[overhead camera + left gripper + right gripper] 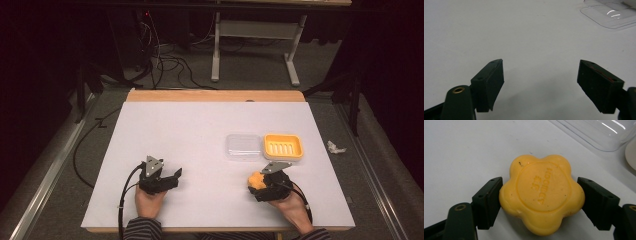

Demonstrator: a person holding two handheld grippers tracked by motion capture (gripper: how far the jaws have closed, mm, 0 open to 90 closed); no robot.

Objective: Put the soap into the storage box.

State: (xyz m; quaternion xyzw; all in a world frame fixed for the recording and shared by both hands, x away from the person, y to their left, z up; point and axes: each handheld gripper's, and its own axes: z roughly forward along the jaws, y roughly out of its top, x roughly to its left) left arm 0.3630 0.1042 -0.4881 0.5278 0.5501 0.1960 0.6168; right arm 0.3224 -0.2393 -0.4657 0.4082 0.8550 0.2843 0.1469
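Yellow ribbed soap dish (283, 146) at roughly 2 o'clock on the white bench (200, 130) has nothing in it, and the clear rounded-rectangle plastic lid (243, 145) lies flat touching its 9 o'clock side. Right gripper (540, 195) sits at about 5 o'clock on the bench, jaws half closed with both pads pressed on the flanks of the soap (541, 195): yellow-orange, waxy, five-lobed flower shape, embossed lettering on a round centre, resting on the bench just short of the lid. Left gripper (540, 80) at 7 o'clock has its jaws wide apart, holding nothing, above bare matte bench.
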